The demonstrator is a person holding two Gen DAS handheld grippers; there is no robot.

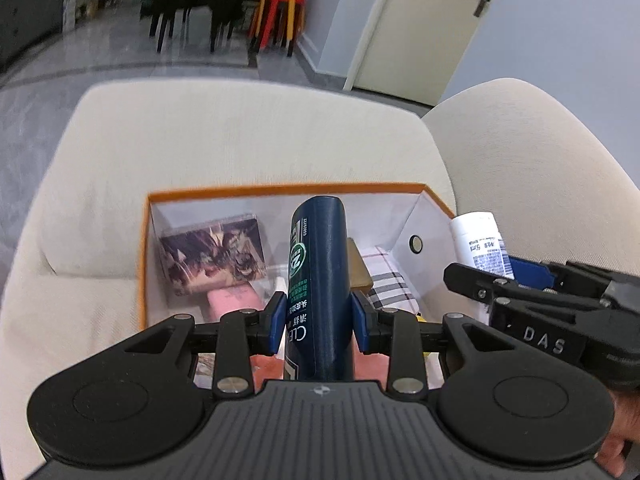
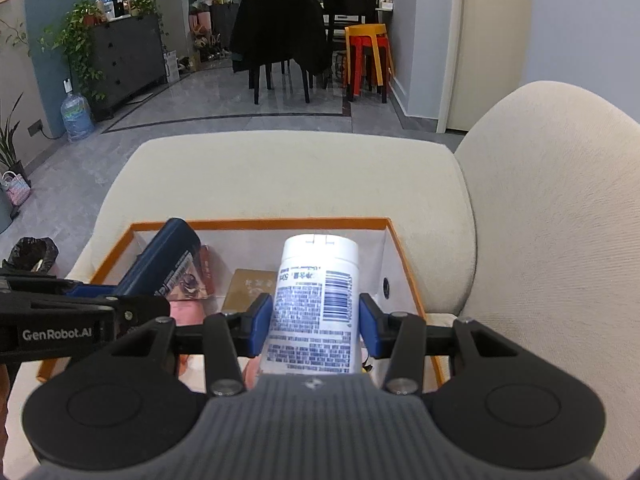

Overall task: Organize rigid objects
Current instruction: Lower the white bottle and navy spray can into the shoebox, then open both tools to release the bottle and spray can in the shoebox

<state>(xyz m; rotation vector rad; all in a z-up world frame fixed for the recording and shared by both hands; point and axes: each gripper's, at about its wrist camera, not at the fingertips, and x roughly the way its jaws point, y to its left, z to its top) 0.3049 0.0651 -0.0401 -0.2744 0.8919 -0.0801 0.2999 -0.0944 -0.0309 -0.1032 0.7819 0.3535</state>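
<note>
1. Left gripper [image 1: 319, 322]: closed on a dark blue bottle [image 1: 318, 280], which is pinched at mid-body by both blue pads. The bottle is held over the orange-rimmed box [image 1: 280, 190], cap end pointing away from the camera.
2. Right gripper [image 2: 316, 326]: closed on a white tube [image 2: 316, 300] with a printed label and barcode. It is likewise held above the box, toward its right half.
3. Both items are seen from the opposite wrist as well: the white tube at the right edge of the left view, the blue bottle at the left of the right view. Neither is yet set down.
4. Box contents already in place: a patterned card case [image 1: 214, 254] leaned on the far-left wall, a pink flat item [image 1: 234, 300], a tan flat box [image 2: 250, 290], and a checked item [image 1: 386, 280] on the floor of the box.
5. Progress is judged as partway. Several pieces are stowed; the two held items remain to be lowered and released. Whether more loose objects wait outside the box cannot be told.
6. Surface: the box is rested on a cream fabric cushion [image 2: 288, 176], with a rounded armrest [image 2: 560, 200] to the right. A soft base; some tilting on release is judged possible.
7. Room: grey tiled floor, dark dining chairs [image 2: 280, 40], stacked red and yellow stools [image 2: 366, 56], a water jug [image 2: 76, 114], a dark cabinet with plants [image 2: 120, 52], and a pale door [image 1: 420, 28].
</note>
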